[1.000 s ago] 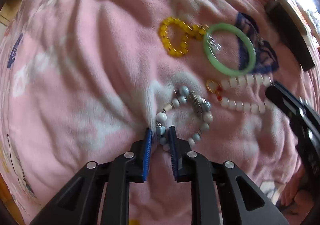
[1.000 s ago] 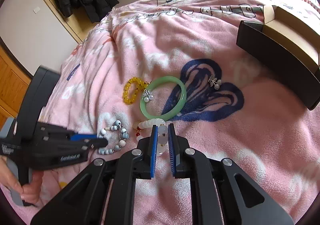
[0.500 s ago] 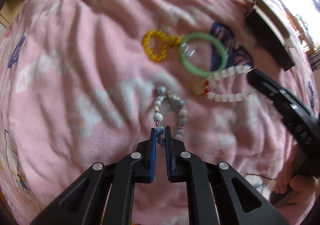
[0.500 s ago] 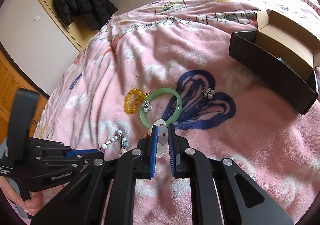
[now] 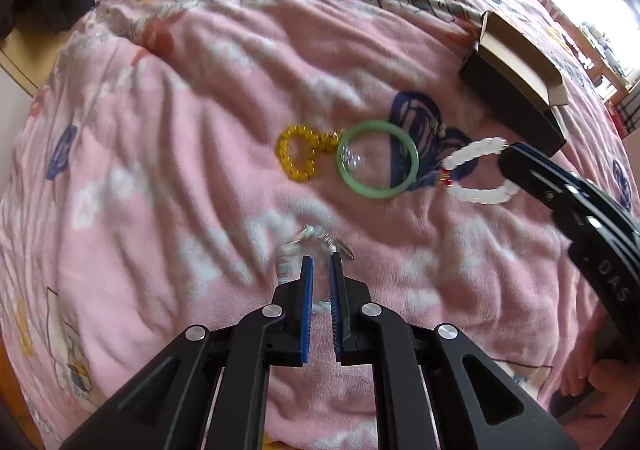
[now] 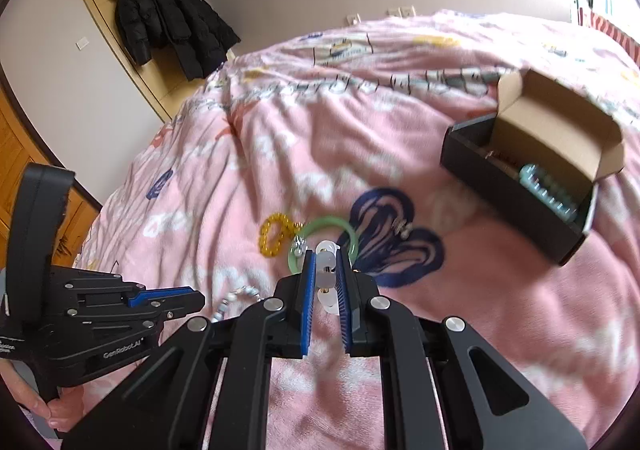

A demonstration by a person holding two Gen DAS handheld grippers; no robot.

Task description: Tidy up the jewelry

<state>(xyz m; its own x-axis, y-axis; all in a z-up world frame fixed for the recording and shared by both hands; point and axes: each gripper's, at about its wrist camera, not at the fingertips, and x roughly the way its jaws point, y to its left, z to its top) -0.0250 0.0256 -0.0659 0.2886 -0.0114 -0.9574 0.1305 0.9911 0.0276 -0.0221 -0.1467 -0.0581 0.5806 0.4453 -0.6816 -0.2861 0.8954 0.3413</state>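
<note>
My left gripper [image 5: 320, 264] is shut on a blue-and-white bead bracelet [image 5: 308, 244], lifted off the pink blanket; the bracelet is blurred. My right gripper [image 6: 323, 262] is shut on a white bead bracelet [image 6: 326, 264], also seen hanging in the air in the left wrist view [image 5: 478, 170]. A yellow bead bracelet [image 5: 298, 156] and a green bangle [image 5: 378, 158] lie on the blanket, with a small silver earring [image 5: 350, 160] inside the bangle. An open black cardboard box [image 6: 532, 166] lies to the right, holding a pale blue bracelet [image 6: 548, 190].
The pink patterned blanket [image 5: 200, 130] covers the whole bed. A second small earring [image 6: 402, 228] lies on the dark blue butterfly print. Black coats [image 6: 168, 18] hang on the far wall. A wooden door [image 6: 24, 154] stands at the left.
Both grippers have risen and pulled back, lifting their bracelets off the blanket. The box has come further into both views.
</note>
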